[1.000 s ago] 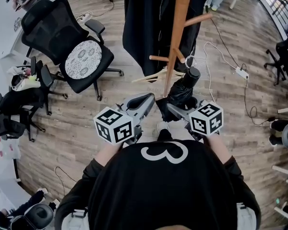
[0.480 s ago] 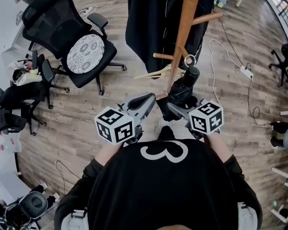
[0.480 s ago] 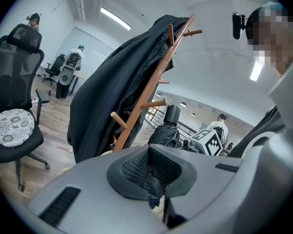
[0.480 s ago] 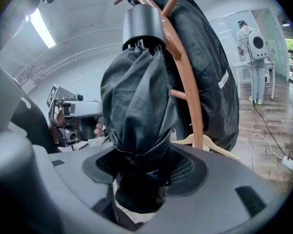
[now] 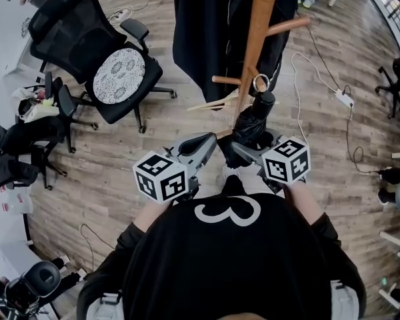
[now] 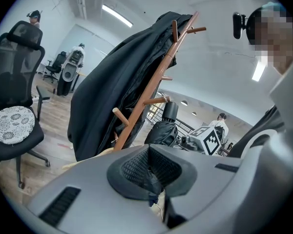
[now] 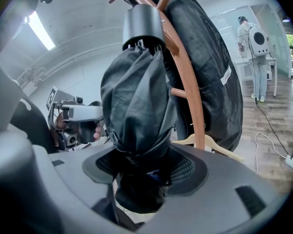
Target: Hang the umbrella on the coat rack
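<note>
- The umbrella (image 5: 252, 127), folded, is held upright just beside the rack (image 5: 259, 25) pole, pinched low on its bundle by the right gripper (image 5: 248, 151).
- The left gripper (image 5: 203, 141) is pressed together, with nothing held.
- Light, slippery fabric over a stiff shaft is expected, so a firm low grip suits and the loop (image 5: 261, 82) is left free for a peg (image 5: 225, 81).
- Against 1 s ago, little is changed.
</note>
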Demonstrator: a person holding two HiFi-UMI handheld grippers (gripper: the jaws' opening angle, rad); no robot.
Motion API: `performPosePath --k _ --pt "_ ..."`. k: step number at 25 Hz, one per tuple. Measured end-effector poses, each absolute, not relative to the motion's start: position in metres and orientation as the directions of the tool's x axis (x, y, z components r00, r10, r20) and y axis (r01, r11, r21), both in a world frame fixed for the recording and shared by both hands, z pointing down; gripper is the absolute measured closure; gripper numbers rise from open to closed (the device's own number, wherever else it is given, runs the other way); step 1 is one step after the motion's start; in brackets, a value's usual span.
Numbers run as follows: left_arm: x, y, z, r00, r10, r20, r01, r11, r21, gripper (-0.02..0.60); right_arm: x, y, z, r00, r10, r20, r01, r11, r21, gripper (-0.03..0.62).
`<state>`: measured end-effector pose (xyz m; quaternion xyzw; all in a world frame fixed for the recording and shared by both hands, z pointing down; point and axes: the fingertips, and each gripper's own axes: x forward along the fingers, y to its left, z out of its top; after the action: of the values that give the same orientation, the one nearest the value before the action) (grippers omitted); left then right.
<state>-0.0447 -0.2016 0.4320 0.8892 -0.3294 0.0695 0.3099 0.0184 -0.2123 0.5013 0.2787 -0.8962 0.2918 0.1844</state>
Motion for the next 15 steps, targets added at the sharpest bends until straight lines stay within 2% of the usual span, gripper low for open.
performPosePath --k 15 --pt "-0.046 -0.214 0.440 0.766 -0.546 0.339 -0.636 -0.570 0.520 0.566 0.020 -0.235 0.518 -0.766 -0.377 0.521 -0.616 0.661 -0.428 0.322"
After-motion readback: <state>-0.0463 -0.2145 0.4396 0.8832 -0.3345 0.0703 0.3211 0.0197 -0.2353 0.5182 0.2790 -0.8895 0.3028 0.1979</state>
